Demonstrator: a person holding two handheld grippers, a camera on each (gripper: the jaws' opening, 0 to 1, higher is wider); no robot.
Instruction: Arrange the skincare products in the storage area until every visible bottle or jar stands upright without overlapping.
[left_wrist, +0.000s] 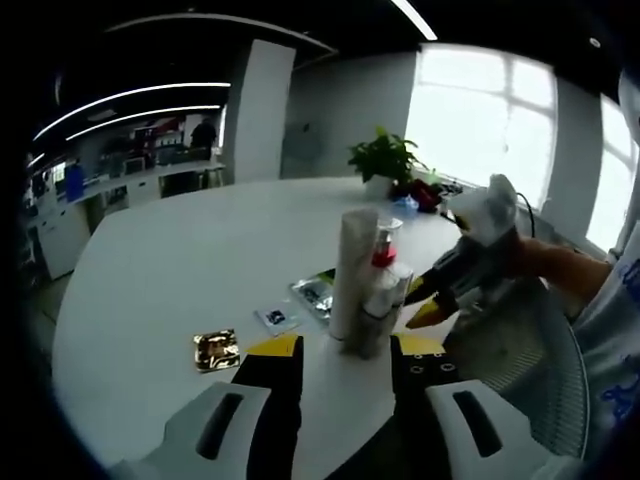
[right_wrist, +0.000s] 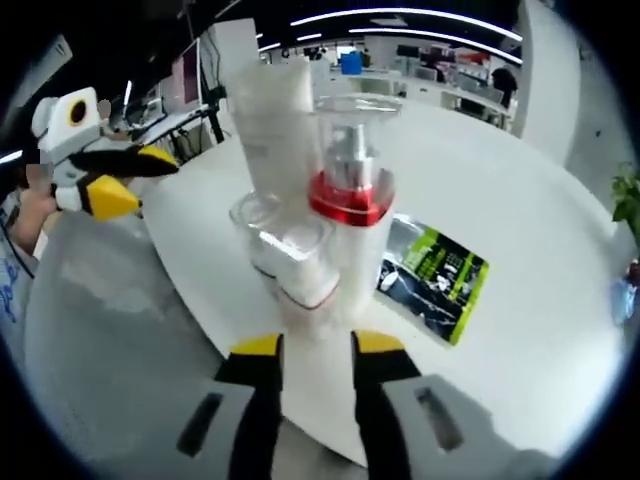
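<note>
A cluster of skincare products stands upright near the table's edge. It holds a tall white tube (left_wrist: 352, 265) (right_wrist: 272, 110), a pump bottle with a red collar and clear cap (left_wrist: 384, 258) (right_wrist: 350, 195), and a low clear-lidded jar (right_wrist: 296, 262). In the right gripper view my right gripper (right_wrist: 316, 345) has its yellow-tipped jaws close against the pump bottle's base. It reaches in from the right in the left gripper view (left_wrist: 432, 305). My left gripper (left_wrist: 346, 348) is open just in front of the cluster, touching nothing, and appears at the far left of the right gripper view (right_wrist: 112, 178).
Flat sachets lie on the white round table (left_wrist: 180, 260): a gold one (left_wrist: 216, 350), a small one (left_wrist: 277, 318), a silver and green one (left_wrist: 316, 293) (right_wrist: 436, 268). A potted plant (left_wrist: 384, 160) stands at the far side. A person's arm (left_wrist: 565, 268) is at the right.
</note>
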